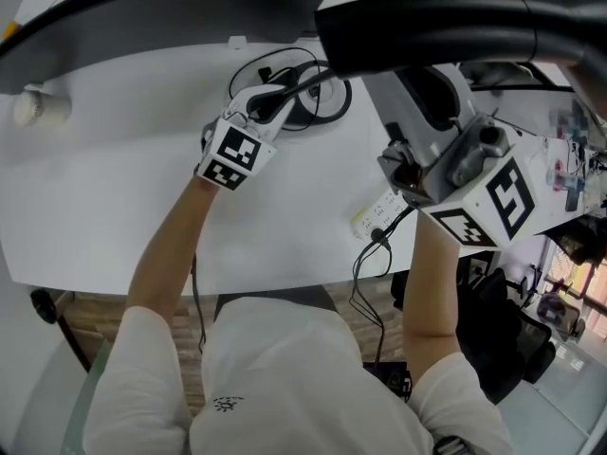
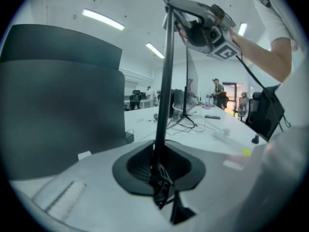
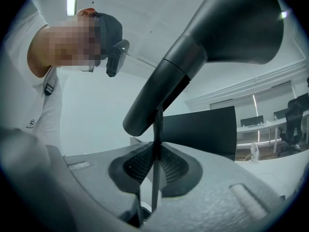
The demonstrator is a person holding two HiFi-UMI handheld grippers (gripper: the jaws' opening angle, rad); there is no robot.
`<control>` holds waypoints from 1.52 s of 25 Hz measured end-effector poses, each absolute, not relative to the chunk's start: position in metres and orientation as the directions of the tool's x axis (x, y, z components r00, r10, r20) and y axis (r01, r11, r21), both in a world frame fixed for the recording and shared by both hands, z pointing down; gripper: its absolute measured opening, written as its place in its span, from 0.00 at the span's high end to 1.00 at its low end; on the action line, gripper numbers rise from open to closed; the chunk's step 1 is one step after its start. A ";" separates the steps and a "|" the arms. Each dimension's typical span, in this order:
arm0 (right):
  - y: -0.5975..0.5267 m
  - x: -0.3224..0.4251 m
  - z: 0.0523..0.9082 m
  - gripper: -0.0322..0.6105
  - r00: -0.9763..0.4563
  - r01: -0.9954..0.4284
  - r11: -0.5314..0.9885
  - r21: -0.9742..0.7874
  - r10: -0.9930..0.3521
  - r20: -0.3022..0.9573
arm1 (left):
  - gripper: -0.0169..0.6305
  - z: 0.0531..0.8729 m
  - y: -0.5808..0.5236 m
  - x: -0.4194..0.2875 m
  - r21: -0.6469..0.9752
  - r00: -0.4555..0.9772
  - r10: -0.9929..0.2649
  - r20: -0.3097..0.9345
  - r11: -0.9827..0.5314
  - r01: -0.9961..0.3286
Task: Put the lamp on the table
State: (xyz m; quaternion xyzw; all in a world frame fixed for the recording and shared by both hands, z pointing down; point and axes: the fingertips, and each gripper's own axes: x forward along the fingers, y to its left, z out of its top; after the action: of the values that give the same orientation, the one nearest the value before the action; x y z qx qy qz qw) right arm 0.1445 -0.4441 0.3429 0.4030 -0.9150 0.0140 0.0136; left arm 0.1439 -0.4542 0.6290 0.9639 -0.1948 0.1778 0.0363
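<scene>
two grips on one lamp, none of it released yet: left gripper (image 2: 161, 178) shut on the thin black stem (image 2: 166, 81) low down, with a bunch of cable (image 2: 163, 190) caught at the jaws; right gripper (image 3: 154, 175) clamped on the same stem higher up, just under the cone-shaped head (image 3: 227, 28). lamp held upright over the white table (image 1: 114, 207), toward its far side, with what looks like the round base (image 1: 313, 112) and looped cable low beside the left gripper. main risk: a thin round stem turning or sliding between the pads under the weight of the head up top, then a lamp tipping toward the head side on an uneven release. next risk: base landing on its own cable loops and rocking, or cable snagging on a gripper on the way out. also a chance of the head knocking the dark panel (image 2: 58, 95) close by. base touching the table or hanging just above it: impossible to tell, with no view of its underside. base absent from both gripper views. far table covered in the head view by big dark blurred shapes, probably lamp parts close to the camera. owner of the lead (image 1: 365, 273) hanging off the near table edge unclear: lamp or gripper.
</scene>
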 end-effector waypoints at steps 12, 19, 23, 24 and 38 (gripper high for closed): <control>-0.453 0.154 0.356 0.89 -0.666 -0.746 0.666 -0.018 -0.745 0.042 | 0.91 0.643 -0.464 0.150 0.009 0.859 -0.351 0.373 -0.924 -0.382; -0.452 0.152 0.356 0.89 -0.671 -0.741 0.671 -0.009 -0.740 0.044 | 0.91 0.643 -0.465 0.150 0.004 0.857 -0.354 0.376 -0.924 -0.383; -0.453 0.151 0.355 0.89 -0.670 -0.742 0.670 -0.008 -0.741 0.047 | 0.91 0.643 -0.466 0.151 0.003 0.854 -0.355 0.380 -0.923 -0.384; -0.453 0.151 0.355 0.89 -0.668 -0.744 0.668 -0.009 -0.743 0.048 | 0.91 0.643 -0.467 0.151 0.002 0.853 -0.355 0.382 -0.923 -0.385; -0.458 0.147 0.352 0.89 -0.636 -0.771 0.636 -0.025 -0.769 0.064 | 0.91 0.641 -0.475 0.147 0.017 0.843 -0.351 0.407 -0.920 -0.391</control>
State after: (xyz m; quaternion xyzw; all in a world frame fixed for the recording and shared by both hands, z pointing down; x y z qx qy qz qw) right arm 0.1466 -0.4576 0.3518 0.4257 -0.9042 0.0249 0.0234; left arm 0.1472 -0.4751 0.6409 0.9587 -0.1936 0.2022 0.0498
